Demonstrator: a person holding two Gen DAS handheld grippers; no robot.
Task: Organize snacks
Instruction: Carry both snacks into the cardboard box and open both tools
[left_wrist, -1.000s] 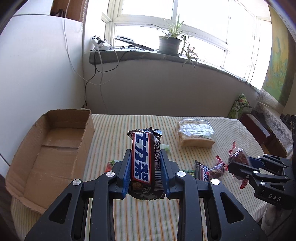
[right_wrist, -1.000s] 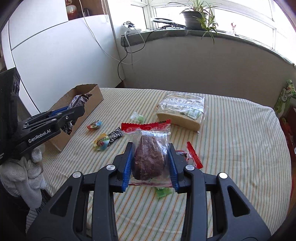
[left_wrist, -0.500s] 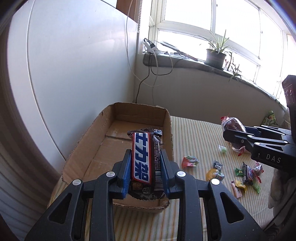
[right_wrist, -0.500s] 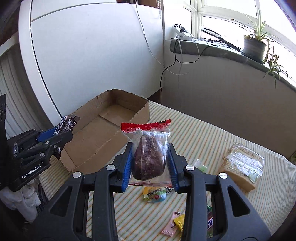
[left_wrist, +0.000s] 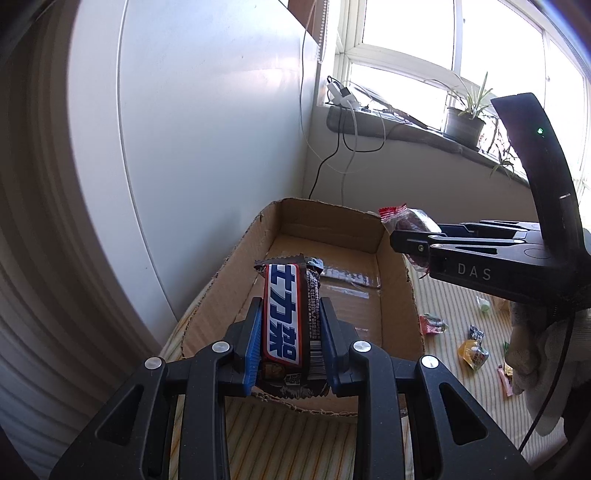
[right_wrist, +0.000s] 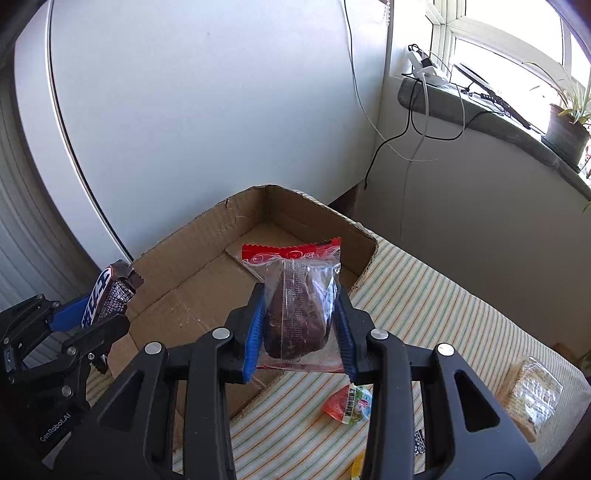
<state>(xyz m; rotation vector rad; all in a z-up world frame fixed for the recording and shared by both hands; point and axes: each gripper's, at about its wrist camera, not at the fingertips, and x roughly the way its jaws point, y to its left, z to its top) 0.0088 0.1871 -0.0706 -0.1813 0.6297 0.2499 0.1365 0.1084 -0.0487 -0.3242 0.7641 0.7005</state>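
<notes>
Left wrist view: the left tongs were pinching the choc bar, w/ its blue and white label up. A sec ago the bar was over the stripy desk, far from the box. Half a sec ago it got to the box edge. Now it hung over the near end of the cardboard box, so I think it was about ready to drop in. The right tongs had come in close too, up by the box's right wall, holding the cake bag. They were near each other, so they could bump.

Right wrist view: the right tongs were pinching the cake bag, a clear bag w/ a red top and a dark cake inside. It hung over the box, near the right corner. The left tongs w/ the choc bar were at the box's left side. The box looked bare inside. Still out on the desk: a small candy & a bread pack.
</notes>
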